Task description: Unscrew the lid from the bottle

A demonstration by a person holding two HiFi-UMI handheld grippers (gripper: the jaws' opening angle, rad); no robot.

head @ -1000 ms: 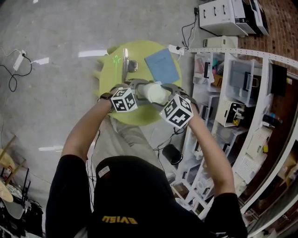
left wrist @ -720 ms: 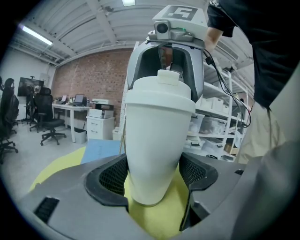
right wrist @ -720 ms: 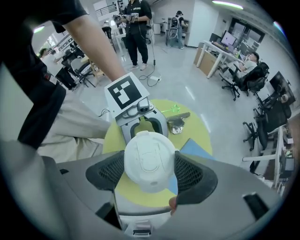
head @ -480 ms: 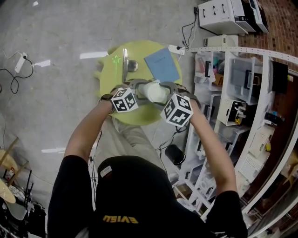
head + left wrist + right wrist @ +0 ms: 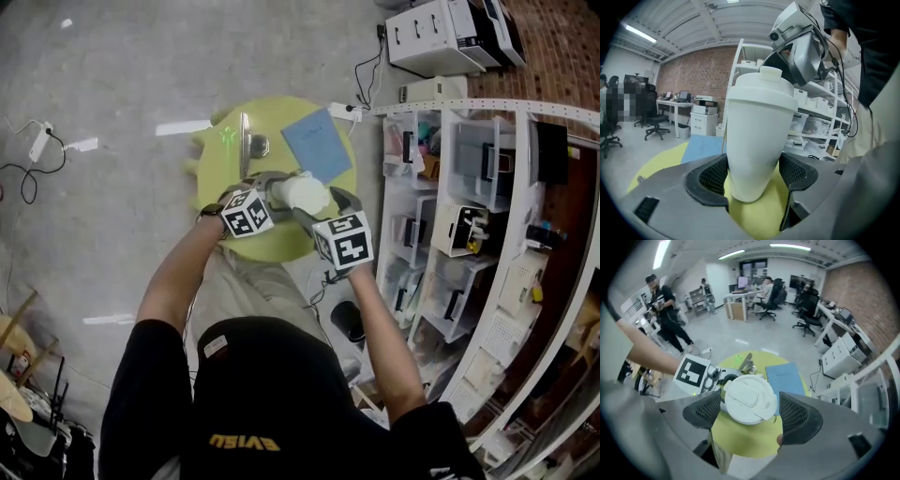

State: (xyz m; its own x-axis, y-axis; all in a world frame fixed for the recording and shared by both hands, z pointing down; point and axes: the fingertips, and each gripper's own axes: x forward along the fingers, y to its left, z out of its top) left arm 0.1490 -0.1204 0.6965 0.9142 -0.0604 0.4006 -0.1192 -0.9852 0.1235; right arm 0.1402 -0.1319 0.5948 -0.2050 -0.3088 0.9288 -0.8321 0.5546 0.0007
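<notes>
Your left hand-held gripper [image 5: 751, 177] is clamped on the lower body of the white bottle [image 5: 759, 126], which stands on the round yellow surface [image 5: 745, 442]. Your right hand-held gripper [image 5: 750, 405] hangs above it with its jaws apart, either side of the white lid [image 5: 749, 398] that sits on the bottle. A blue booklet [image 5: 785, 376] lies just beyond.

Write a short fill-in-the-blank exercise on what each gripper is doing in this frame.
1. The left gripper is shut on the white ____.
2. It stands upright on a round ____ table.
3. The right gripper, jaws apart, hangs over its ____.
4. A ____ booklet lies on the table.

Missing words: bottle; yellow; lid; blue.
</notes>
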